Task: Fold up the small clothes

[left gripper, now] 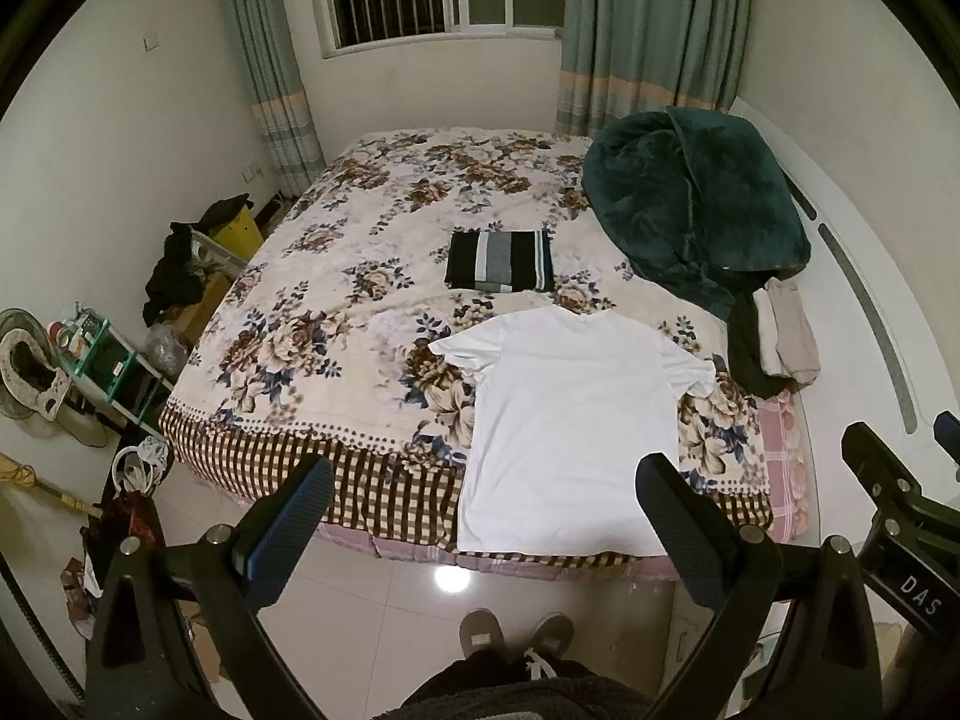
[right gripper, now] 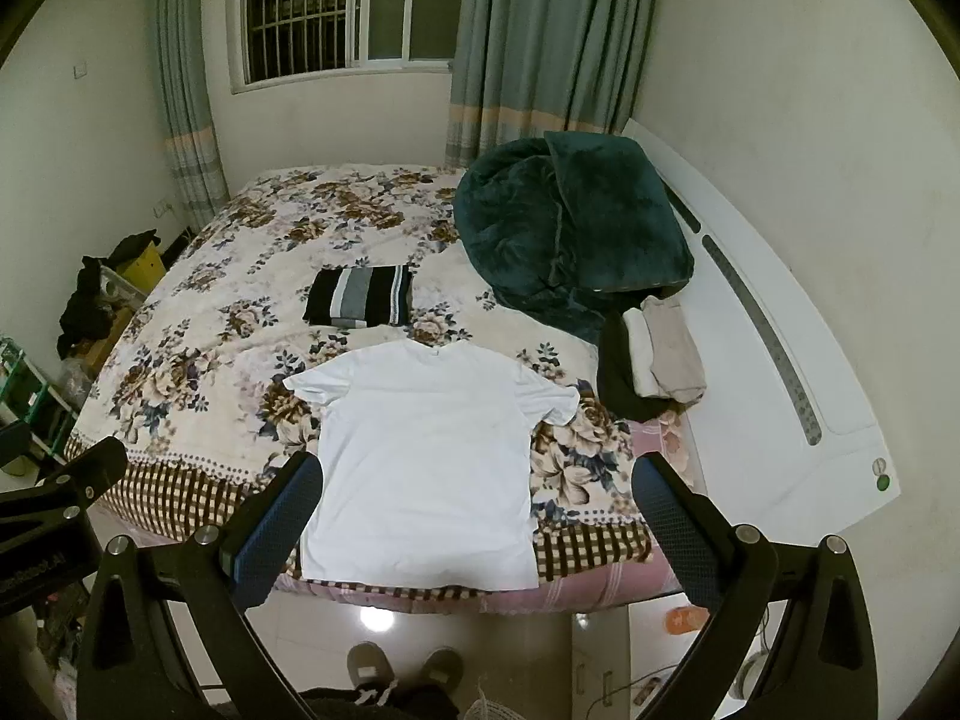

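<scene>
A white T-shirt (left gripper: 570,426) lies spread flat on the floral bed cover, hem at the near edge; it also shows in the right wrist view (right gripper: 426,462). A folded black, grey and white striped garment (left gripper: 499,261) lies beyond it, also in the right wrist view (right gripper: 360,295). My left gripper (left gripper: 486,534) is open and empty, held above the floor in front of the bed, apart from the shirt. My right gripper (right gripper: 477,531) is open and empty, held over the shirt's hem, not touching it.
A dark green blanket heap (left gripper: 696,204) lies at the bed's far right. Folded beige, white and dark clothes (left gripper: 774,336) lie beside the white headboard (right gripper: 780,324). Cluttered shelves and boxes (left gripper: 108,360) stand left of the bed. My feet (left gripper: 516,630) are on the tiled floor.
</scene>
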Demonstrator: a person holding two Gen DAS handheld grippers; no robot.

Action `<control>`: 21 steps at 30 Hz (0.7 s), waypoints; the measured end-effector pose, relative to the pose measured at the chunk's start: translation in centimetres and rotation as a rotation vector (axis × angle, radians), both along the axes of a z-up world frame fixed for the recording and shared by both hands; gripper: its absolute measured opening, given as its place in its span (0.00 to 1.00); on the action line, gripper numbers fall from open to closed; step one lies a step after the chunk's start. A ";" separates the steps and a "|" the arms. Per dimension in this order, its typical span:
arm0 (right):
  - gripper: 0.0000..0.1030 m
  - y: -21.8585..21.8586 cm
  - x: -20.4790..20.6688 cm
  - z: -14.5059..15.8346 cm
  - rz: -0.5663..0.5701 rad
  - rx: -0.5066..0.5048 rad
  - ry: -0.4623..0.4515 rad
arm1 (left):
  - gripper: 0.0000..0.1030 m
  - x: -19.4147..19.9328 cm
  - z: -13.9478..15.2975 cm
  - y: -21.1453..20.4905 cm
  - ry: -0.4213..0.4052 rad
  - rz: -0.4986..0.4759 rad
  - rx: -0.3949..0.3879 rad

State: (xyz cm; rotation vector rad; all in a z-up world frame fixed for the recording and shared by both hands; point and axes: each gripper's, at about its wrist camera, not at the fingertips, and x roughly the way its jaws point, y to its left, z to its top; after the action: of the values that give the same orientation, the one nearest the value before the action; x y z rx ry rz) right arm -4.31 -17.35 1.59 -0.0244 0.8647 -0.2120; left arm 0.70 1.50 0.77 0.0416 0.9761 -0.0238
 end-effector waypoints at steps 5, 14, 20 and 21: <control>1.00 0.3 -0.1 0.0 -0.001 -0.004 -0.003 | 1.00 0.2 0.2 0.1 -0.001 0.000 -0.002; 1.00 0.5 0.0 0.1 -0.001 -0.007 -0.007 | 1.00 0.1 0.3 0.2 -0.007 0.003 -0.005; 1.00 0.4 -0.3 0.1 -0.001 -0.006 -0.009 | 1.00 0.1 0.4 0.3 -0.008 0.004 -0.005; 1.00 0.5 -0.3 0.1 -0.002 -0.007 -0.010 | 1.00 0.0 0.3 0.3 -0.009 0.003 -0.005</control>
State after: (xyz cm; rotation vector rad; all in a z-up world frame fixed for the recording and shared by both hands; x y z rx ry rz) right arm -4.58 -16.85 1.68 -0.0291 0.8539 -0.2170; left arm 0.71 1.79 1.10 0.0352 0.9670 -0.0234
